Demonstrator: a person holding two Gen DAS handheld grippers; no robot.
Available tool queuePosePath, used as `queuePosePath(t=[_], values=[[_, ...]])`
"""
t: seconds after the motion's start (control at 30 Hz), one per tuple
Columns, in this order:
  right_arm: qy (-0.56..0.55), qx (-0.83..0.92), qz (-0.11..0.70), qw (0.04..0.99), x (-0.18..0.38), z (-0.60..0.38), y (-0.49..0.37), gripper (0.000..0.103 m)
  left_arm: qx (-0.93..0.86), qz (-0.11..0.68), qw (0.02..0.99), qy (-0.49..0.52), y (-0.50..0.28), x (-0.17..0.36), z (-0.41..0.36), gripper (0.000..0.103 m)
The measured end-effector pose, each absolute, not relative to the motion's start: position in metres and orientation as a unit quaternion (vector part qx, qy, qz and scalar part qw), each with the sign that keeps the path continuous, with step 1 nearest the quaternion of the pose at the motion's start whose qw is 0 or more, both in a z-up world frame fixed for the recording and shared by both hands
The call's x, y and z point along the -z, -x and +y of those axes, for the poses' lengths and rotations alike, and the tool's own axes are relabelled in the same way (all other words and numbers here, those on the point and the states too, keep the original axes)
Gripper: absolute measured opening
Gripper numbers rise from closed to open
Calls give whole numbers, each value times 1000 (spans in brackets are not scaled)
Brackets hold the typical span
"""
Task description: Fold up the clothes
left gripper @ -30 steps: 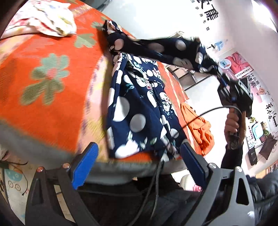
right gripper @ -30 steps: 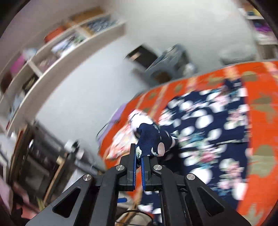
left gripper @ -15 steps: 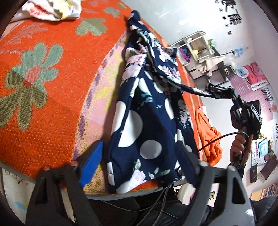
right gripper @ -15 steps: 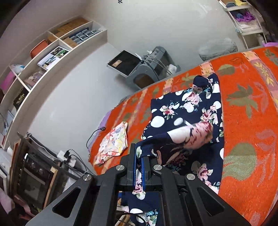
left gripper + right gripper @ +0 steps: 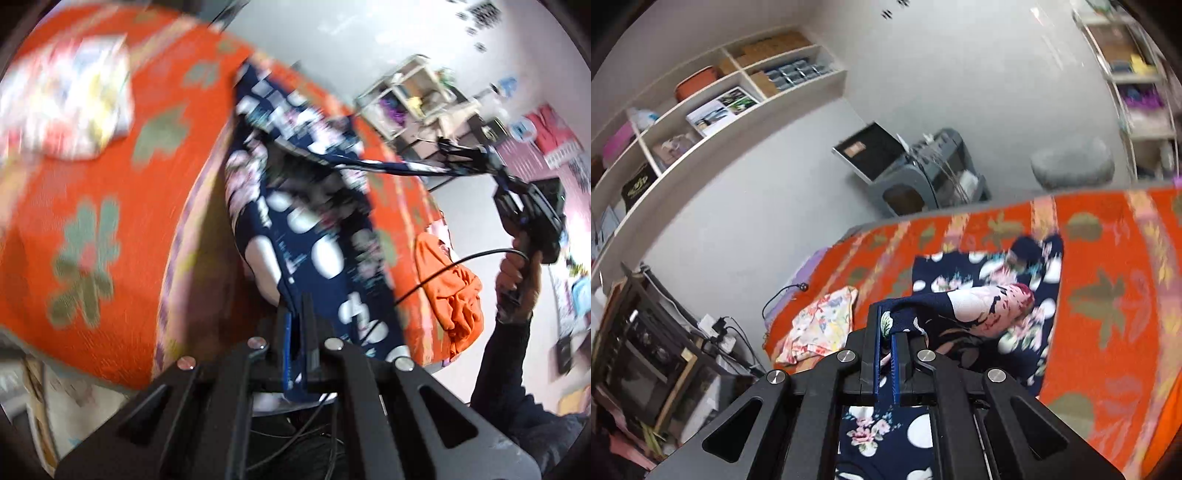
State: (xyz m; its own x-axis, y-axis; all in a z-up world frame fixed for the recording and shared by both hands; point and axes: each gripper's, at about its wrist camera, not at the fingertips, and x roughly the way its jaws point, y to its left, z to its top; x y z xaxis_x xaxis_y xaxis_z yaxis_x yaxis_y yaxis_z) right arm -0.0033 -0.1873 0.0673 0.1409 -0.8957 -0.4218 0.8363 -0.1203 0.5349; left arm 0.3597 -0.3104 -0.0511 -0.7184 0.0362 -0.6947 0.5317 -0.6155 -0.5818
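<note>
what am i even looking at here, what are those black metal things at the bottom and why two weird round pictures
Those black things are hand-held claws, one in each of a person's hands, each with a wide-angle camera looking along its fingers. One picture is from the left claw, the other from the right claw. Both are shut on the navy dotted garment, which lies partly on an orange flowered blanket. A pale floral cloth and an orange cloth also lie there. The left view shows the right hand too.
</note>
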Motion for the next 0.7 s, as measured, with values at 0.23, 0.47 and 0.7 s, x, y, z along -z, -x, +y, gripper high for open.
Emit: queuePosePath(t=[0.23, 0.47, 0.7], values=[[-340, 700, -23, 627, -72, -143, 36, 4, 845, 279, 100, -445, -262, 37, -244, 2], [-388, 721, -22, 574, -12, -109, 70, 4, 787, 238, 98, -561, -196, 111, -199, 4], [-408, 731, -14, 546, 27, -78, 80, 4, 753, 305, 168, -559, -255, 121, -234, 7]])
